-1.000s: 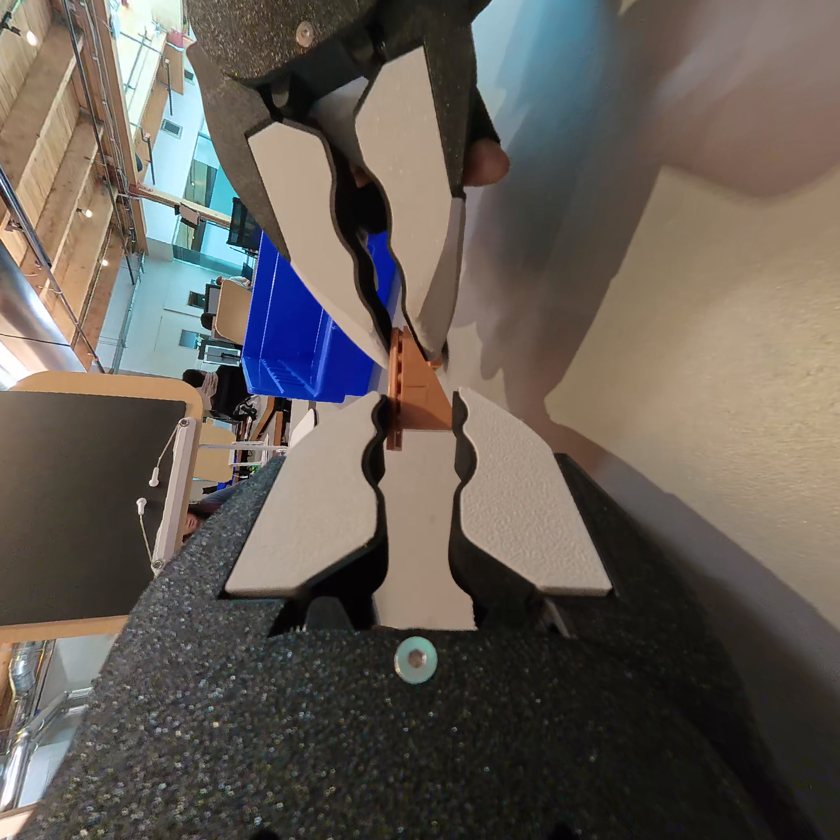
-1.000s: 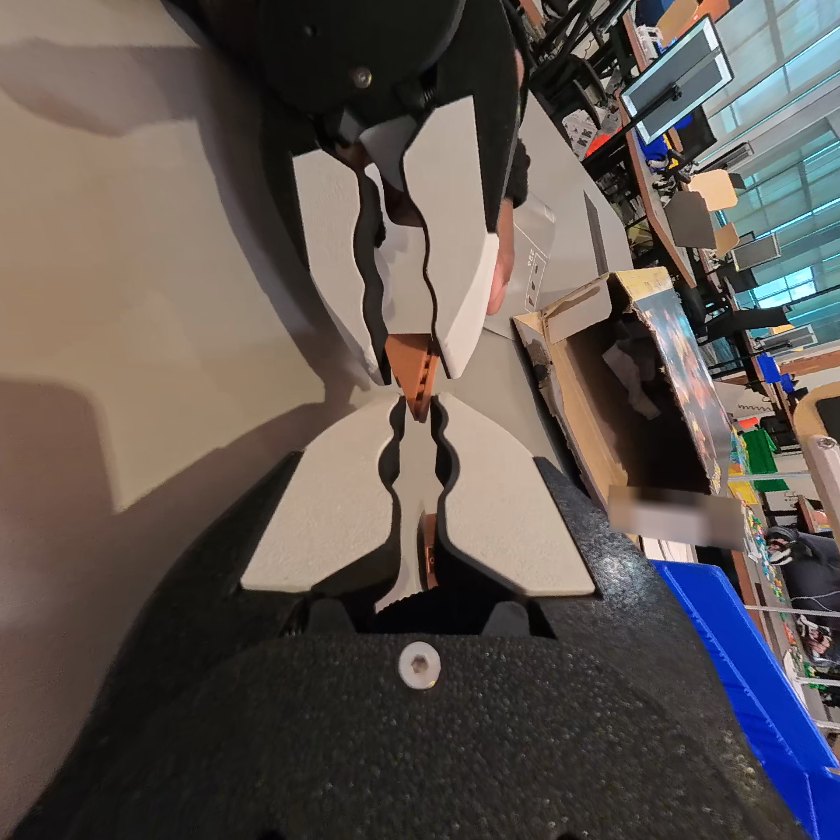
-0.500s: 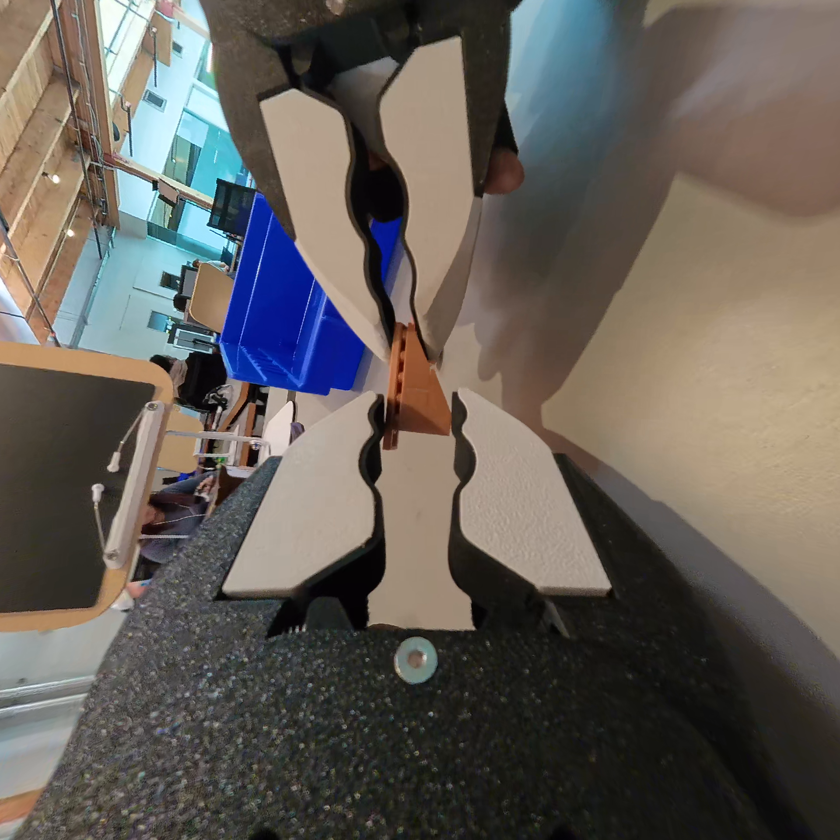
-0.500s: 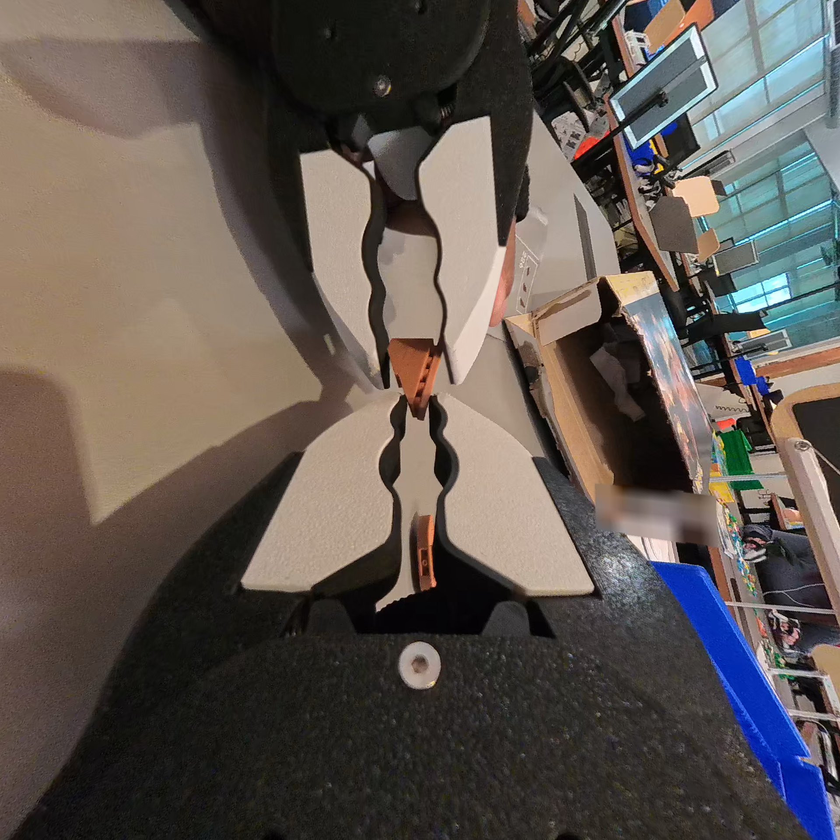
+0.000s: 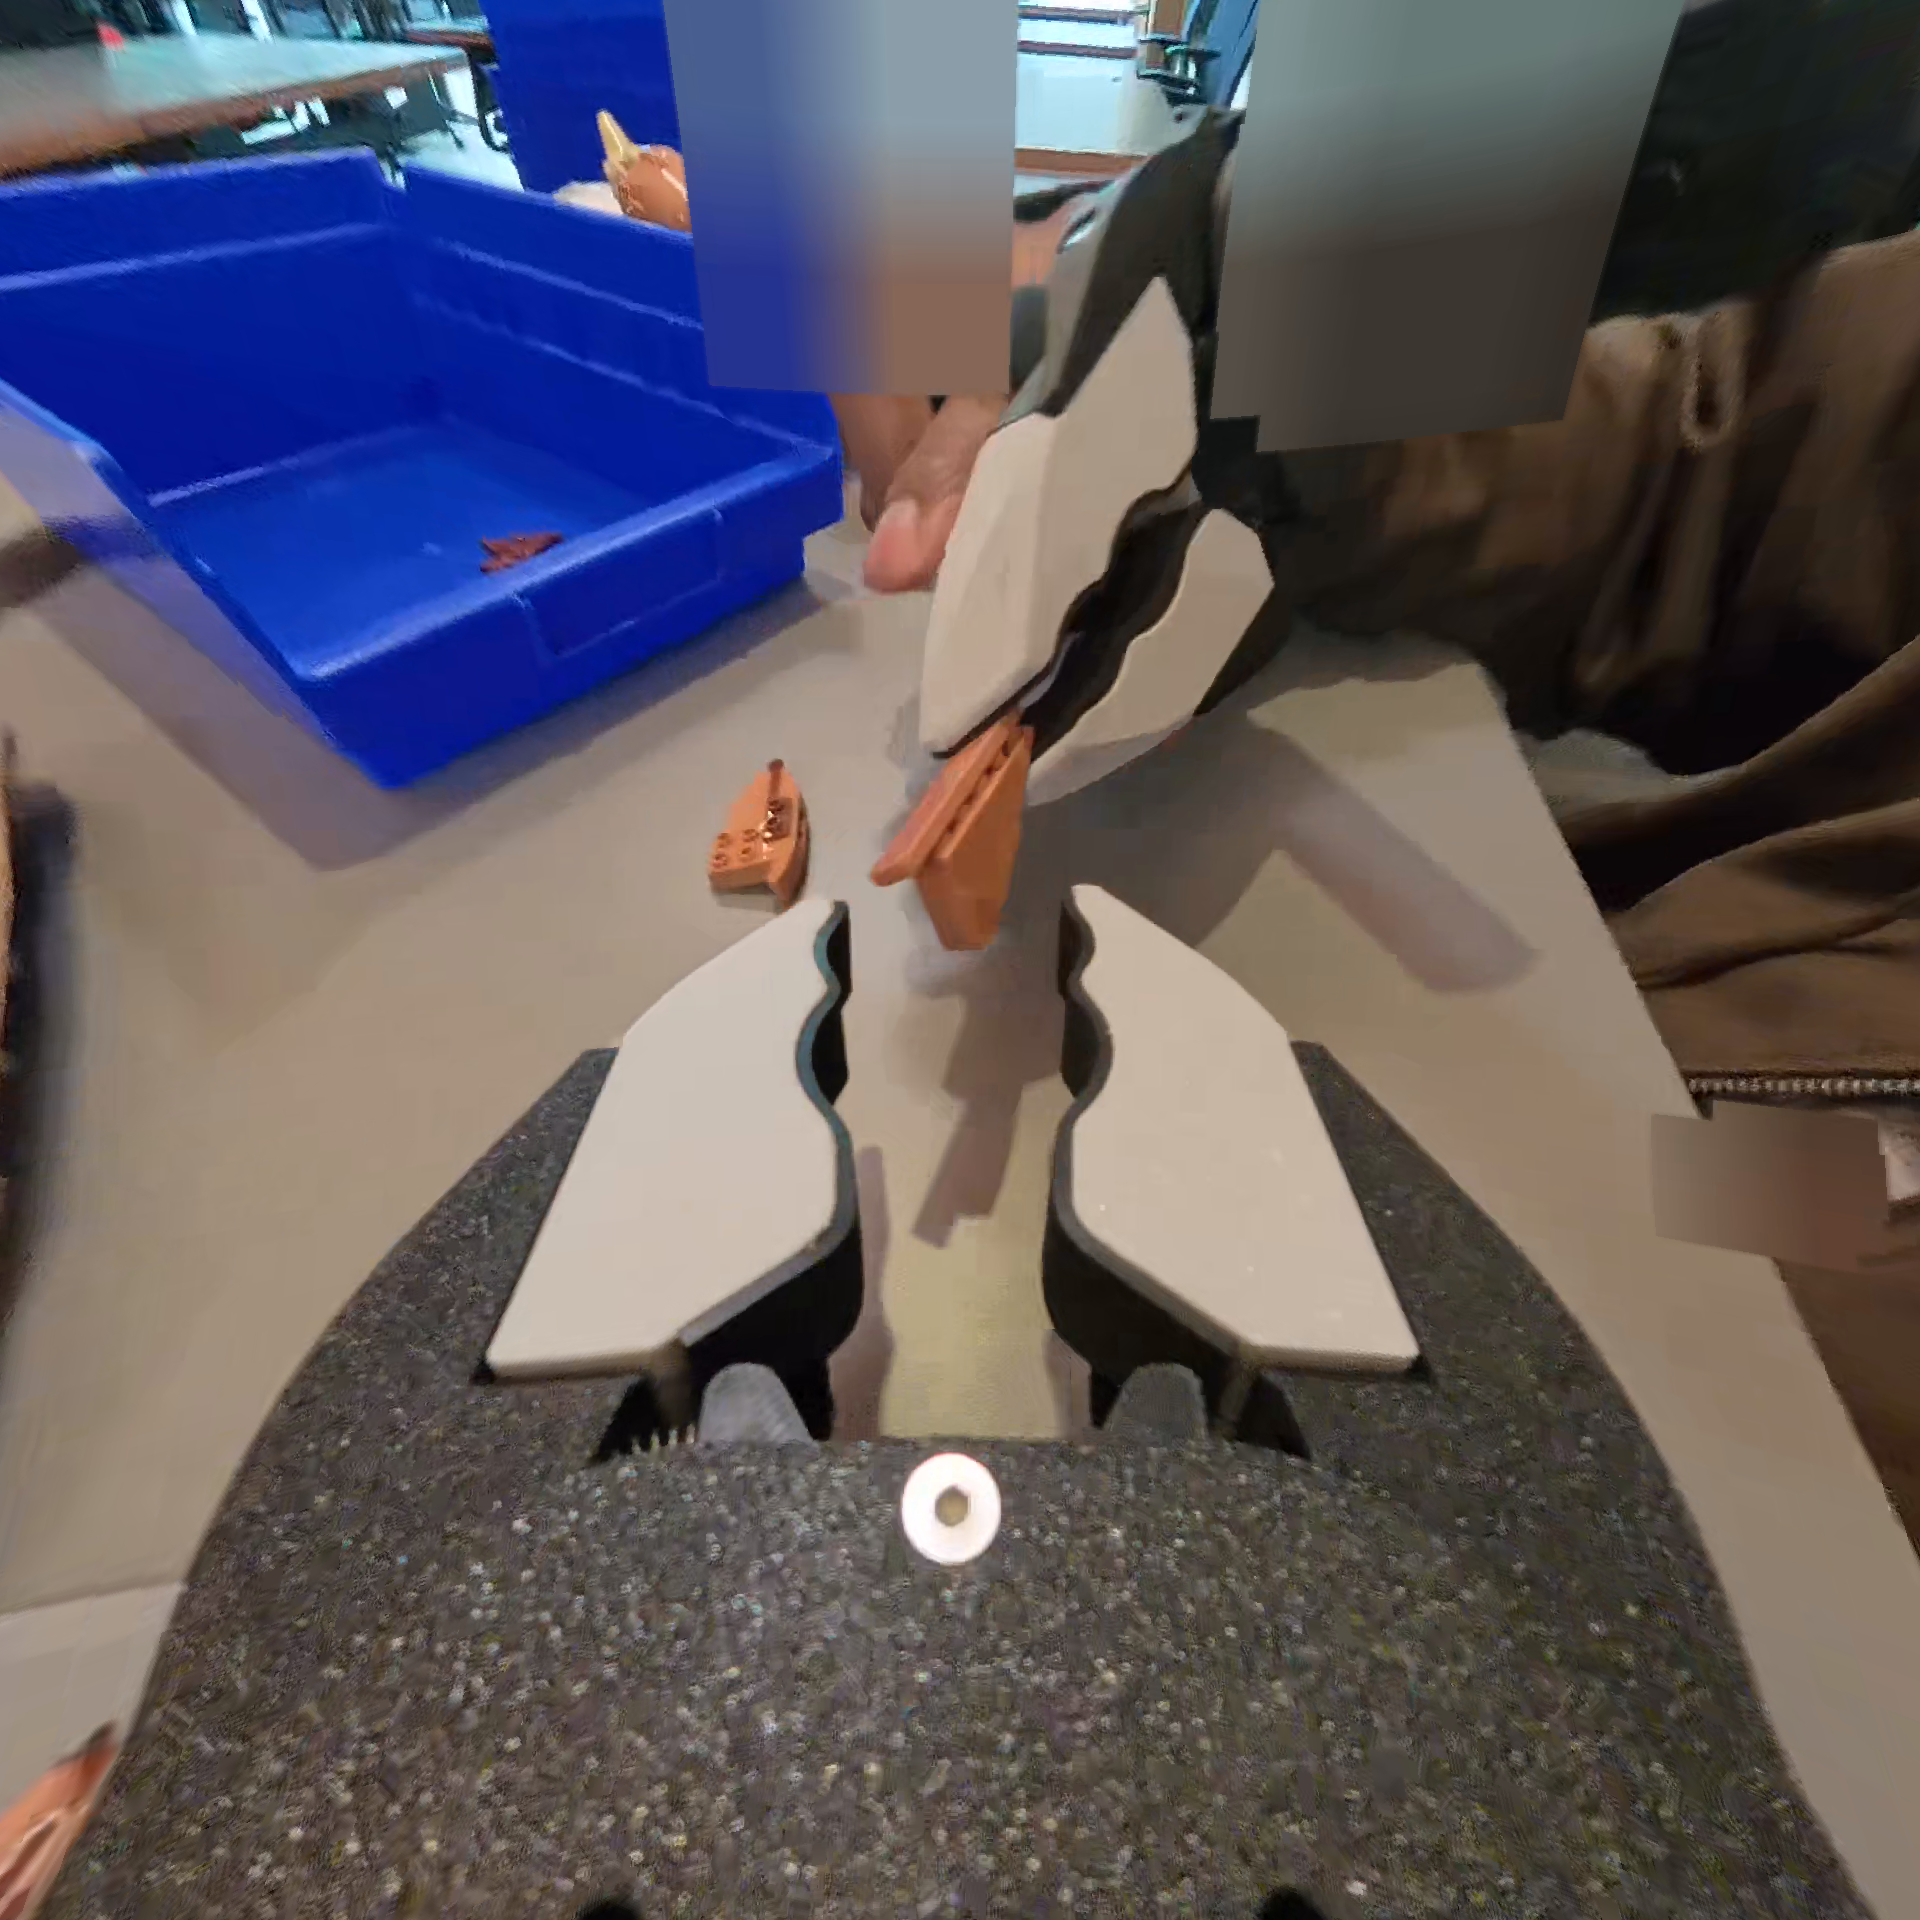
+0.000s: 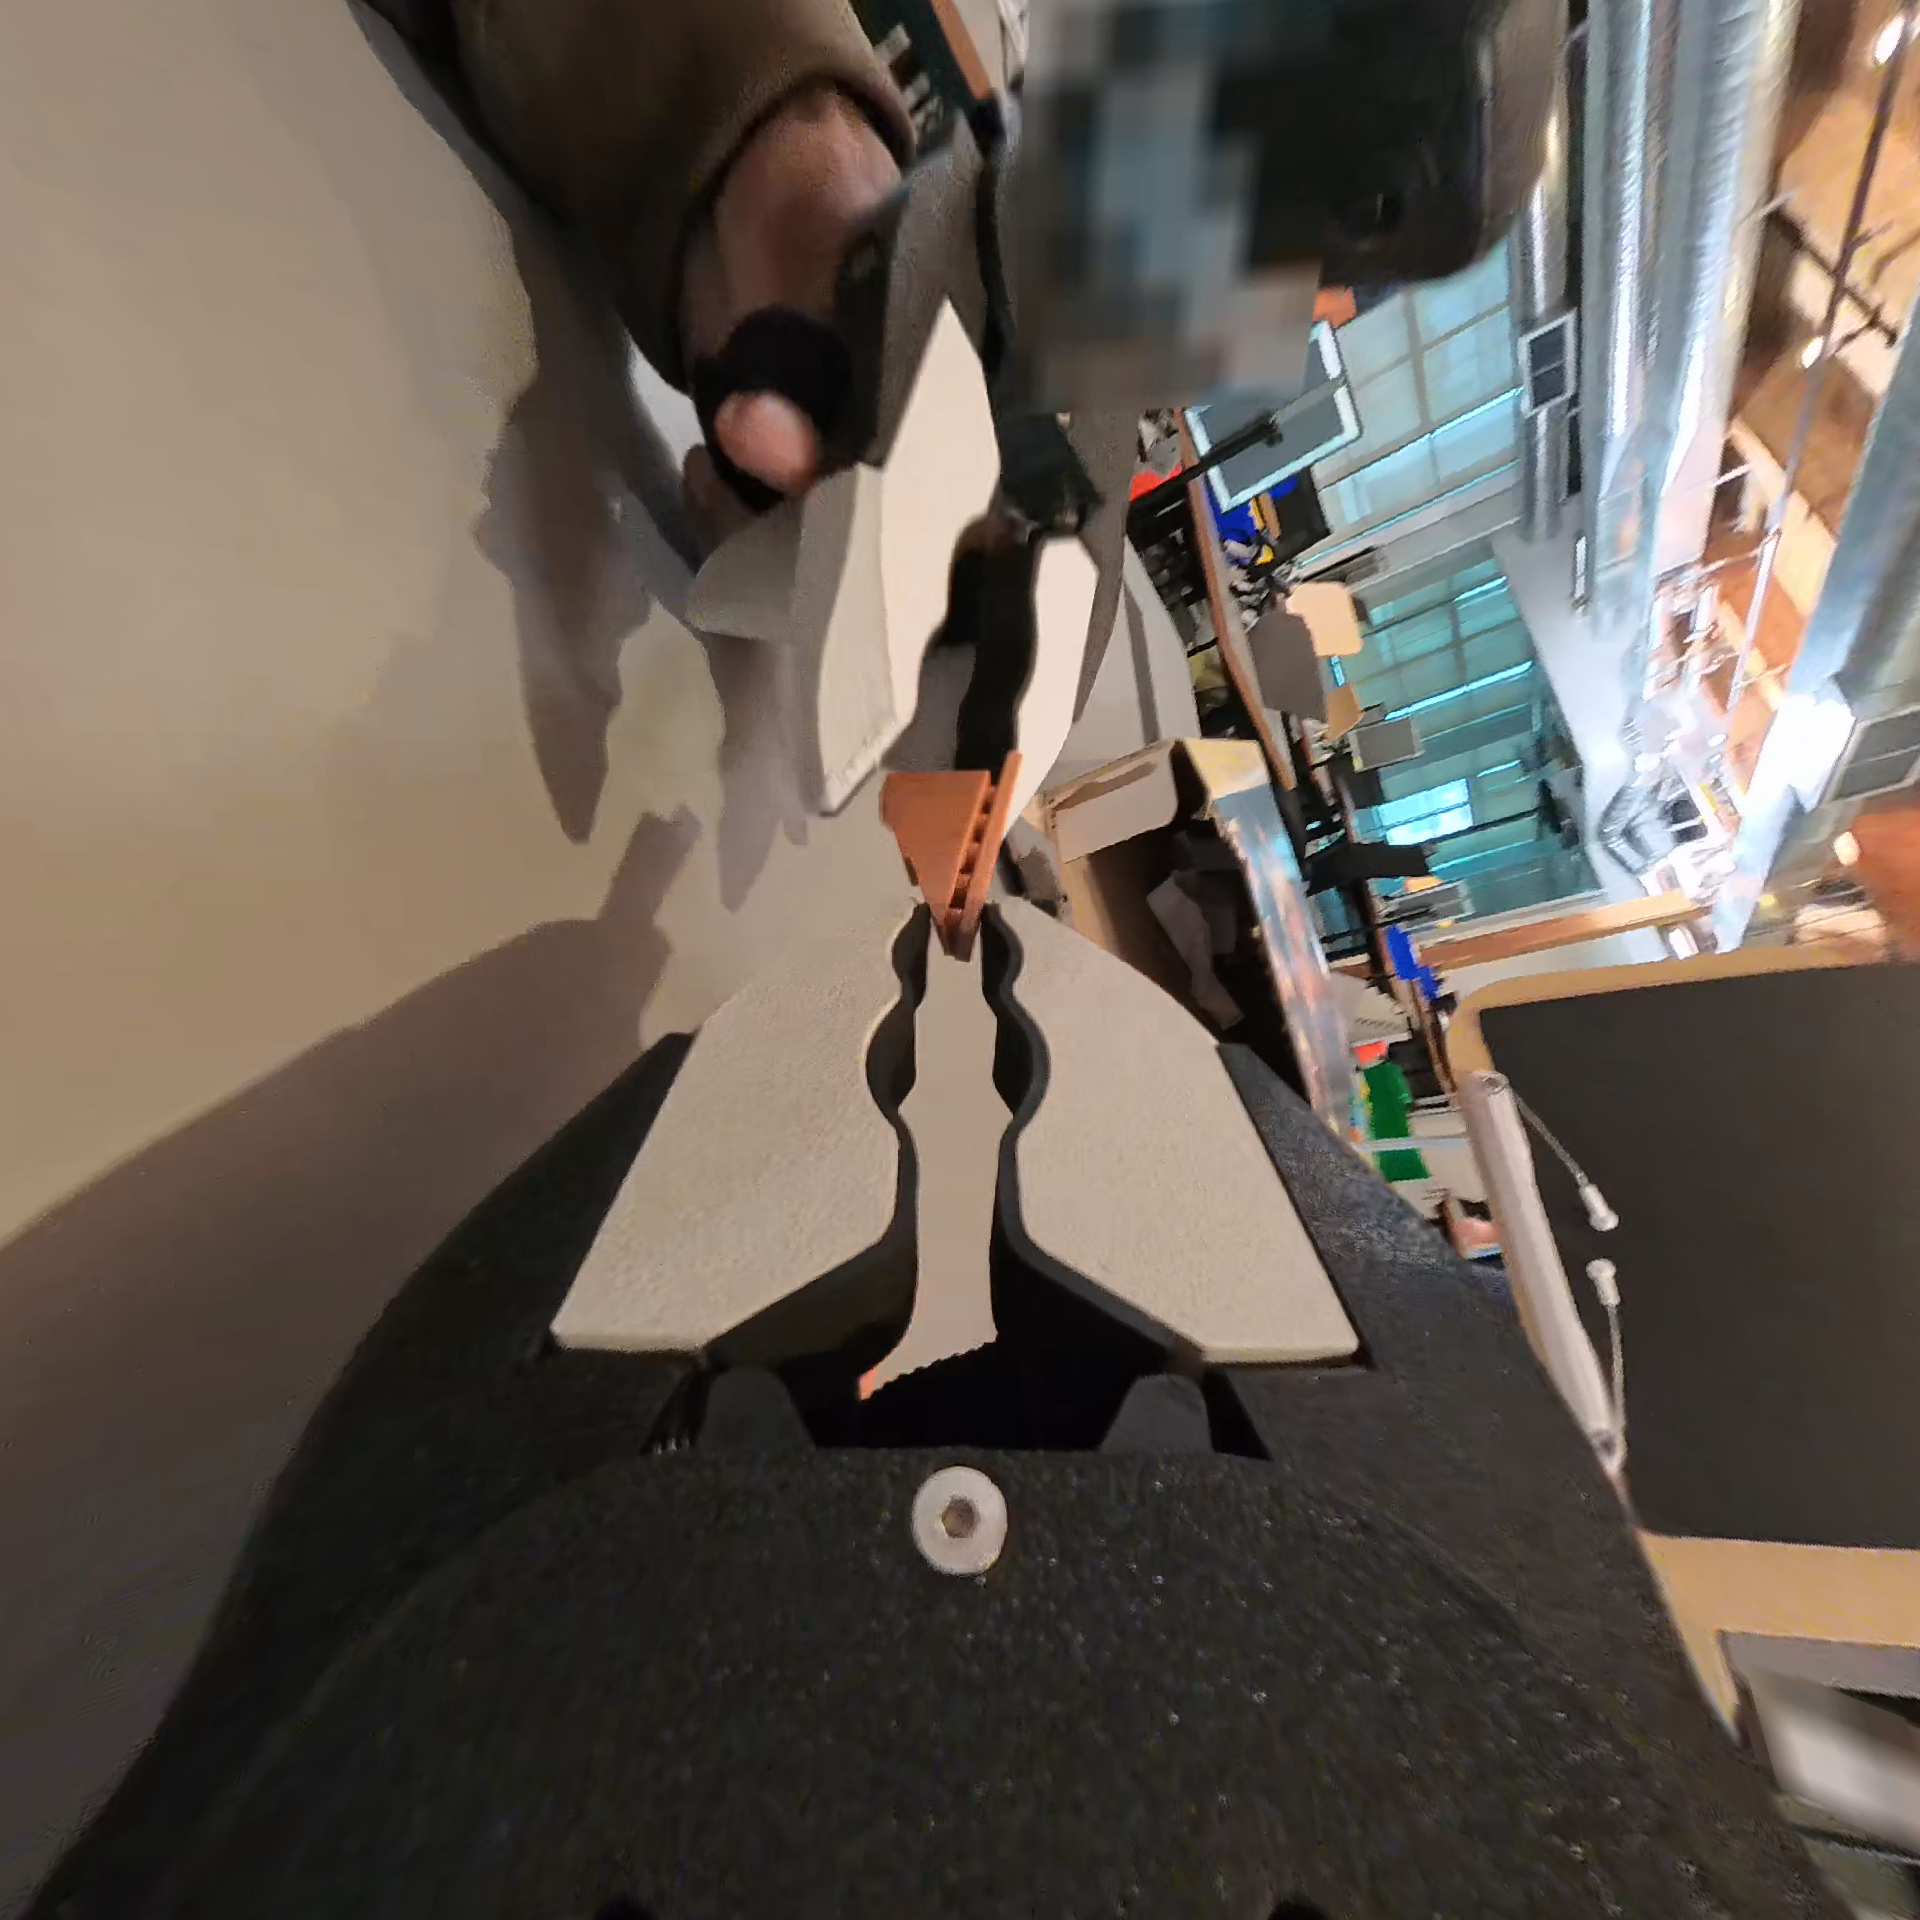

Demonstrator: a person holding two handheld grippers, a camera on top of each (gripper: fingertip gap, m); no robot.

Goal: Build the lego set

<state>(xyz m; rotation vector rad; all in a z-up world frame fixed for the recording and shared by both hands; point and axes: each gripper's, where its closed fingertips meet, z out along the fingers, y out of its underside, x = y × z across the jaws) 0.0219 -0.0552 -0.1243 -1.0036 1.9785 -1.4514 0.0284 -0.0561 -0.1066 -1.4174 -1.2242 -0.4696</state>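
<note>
Pinching the thin tip of a brown wedge-shaped toy brick piece (image 6: 951, 852), the right gripper (image 6: 956, 920) holds it up above the grey table (image 5: 364, 987). The piece has a flat plate stuck on a sloped block, with little studs in a row along the seam. The left gripper (image 5: 951, 914) is spread wide, with nothing inside; the piece hangs just in front of it. Another brown studded piece (image 5: 764, 836) lies on the table near a blue bin (image 5: 436, 665). No writing can be read.
</note>
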